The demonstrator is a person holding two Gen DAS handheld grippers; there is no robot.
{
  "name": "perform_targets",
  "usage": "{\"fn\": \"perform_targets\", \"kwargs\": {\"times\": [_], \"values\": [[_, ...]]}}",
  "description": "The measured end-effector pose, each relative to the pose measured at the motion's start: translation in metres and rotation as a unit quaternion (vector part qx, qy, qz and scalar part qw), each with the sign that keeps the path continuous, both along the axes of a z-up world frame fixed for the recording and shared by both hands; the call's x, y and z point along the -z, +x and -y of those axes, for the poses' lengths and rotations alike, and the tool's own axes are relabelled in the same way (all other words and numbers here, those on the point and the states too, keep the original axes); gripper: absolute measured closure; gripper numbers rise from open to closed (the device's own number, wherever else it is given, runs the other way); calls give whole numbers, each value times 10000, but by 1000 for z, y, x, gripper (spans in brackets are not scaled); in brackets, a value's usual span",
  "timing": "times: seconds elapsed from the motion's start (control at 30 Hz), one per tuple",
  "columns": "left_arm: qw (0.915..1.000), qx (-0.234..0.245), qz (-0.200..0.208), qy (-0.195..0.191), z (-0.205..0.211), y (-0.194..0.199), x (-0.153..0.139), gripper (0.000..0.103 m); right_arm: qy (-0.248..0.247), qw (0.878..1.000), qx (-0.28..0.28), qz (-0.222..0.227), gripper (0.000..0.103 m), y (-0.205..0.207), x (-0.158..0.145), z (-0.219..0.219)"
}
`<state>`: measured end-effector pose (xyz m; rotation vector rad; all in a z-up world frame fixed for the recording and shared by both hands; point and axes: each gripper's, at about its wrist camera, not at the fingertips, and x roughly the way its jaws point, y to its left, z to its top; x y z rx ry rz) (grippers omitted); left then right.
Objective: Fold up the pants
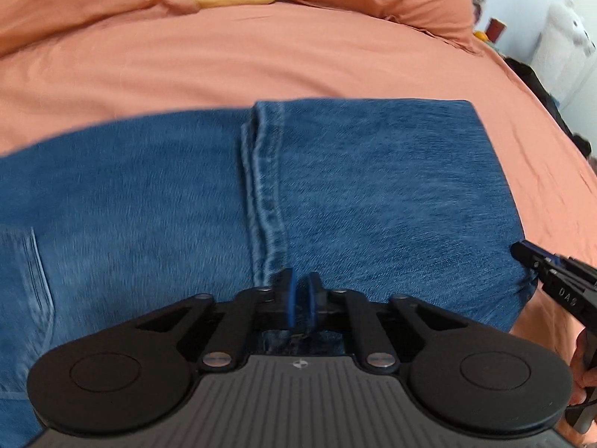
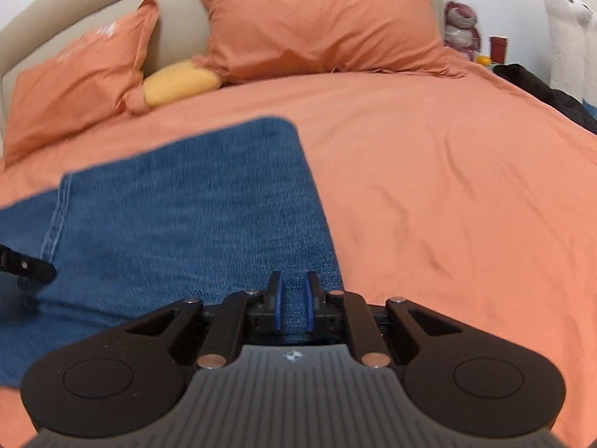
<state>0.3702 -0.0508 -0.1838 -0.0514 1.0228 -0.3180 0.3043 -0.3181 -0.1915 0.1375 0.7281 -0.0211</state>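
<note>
Jeans [image 1: 354, 194] folded on orange bed [image 2: 447, 186], near edge pinched by left tongs [image 1: 300, 300] and right tongs [image 2: 293, 304]

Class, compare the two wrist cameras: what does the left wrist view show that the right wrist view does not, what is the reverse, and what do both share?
Only the left wrist view: a back pocket on the jeans and the person's hand at the right edge.

Only the right wrist view: the beige headboard, a pink plush toy and the whole white alpaca plush.

Both: the jeans, the orange bed sheet, orange pillows, a yellow cushion, and the left gripper and right gripper, each with jaws nearly closed.
</note>
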Motion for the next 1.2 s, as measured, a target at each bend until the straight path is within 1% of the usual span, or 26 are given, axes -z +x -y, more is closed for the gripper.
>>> {"fn": "perform_targets", "kwargs": {"times": [0.03, 0.1, 0.2, 0.27, 0.33, 0.4, 0.5, 0.6, 0.73, 0.87, 0.93, 0.97, 1.0, 1.07, 1.17, 1.2], "values": [[10000, -11, 64, -19, -1, -4, 2, 95, -55, 10000, -18, 24, 96, 0, 2, -2], [9999, 66, 133, 85, 2, -7, 0, 95, -178, 9998, -43, 21, 96, 1, 2, -6], [9998, 138, 56, 160, 3, -4, -7, 95, -131, 9999, -42, 13, 96, -2, -1, -3], [9995, 227, 74, 228, 3, -5, -14, 95, -124, 9999, -13, 12, 96, -6, -6, -3], [9988, 347, 195, 280, 1, -5, -25, 94, -235, 9997, -36, 90, 95, -15, -16, -5], [9979, 433, 420, 238, -1, -3, -38, 90, -321, 9993, -122, 177, 95, -16, -27, -6], [9969, 371, 681, 143, -2, 14, -55, 90, -202, 9996, -139, 173, 95, 1, -38, 4], [9962, 159, 844, -125, -1, 39, -65, 90, -75, 9996, -188, 216, 95, 36, -47, 12], [9969, -138, 714, -287, 3, 76, -53, 90, -199, 9989, -401, 162, 94, 94, -58, 6], [9976, -234, 572, -326, 3, 96, -33, 90, -274, 9986, -457, -35, 95, 151, -50, 5], [9980, -241, 454, -362, -1, 100, -21, 90, -239, 9986, -451, -169, 96, 171, -41, 9], [9984, -231, 406, -322, -3, 100, -15, 96, -224, 9984, -456, -239, 96, 179, -35, 10], [9986, -246, 380, -268, -4, 103, -9, 97, -232, 9980, -470, -362, 96, 185, -28, 10], [9984, -259, 333, -367, -7, 103, -1, 97, -312, 9966, -502, -576, 96, 194, -12, 8], [9983, -212, 329, -422, -9, 102, 7, 97, -433, 9966, -472, -520, 98, 194, 0, 5], [9984, -194, 330, -428, -9, 102, 7, 97, -558, 9959, -508, -502, 98, 194, 1, 1]]}}
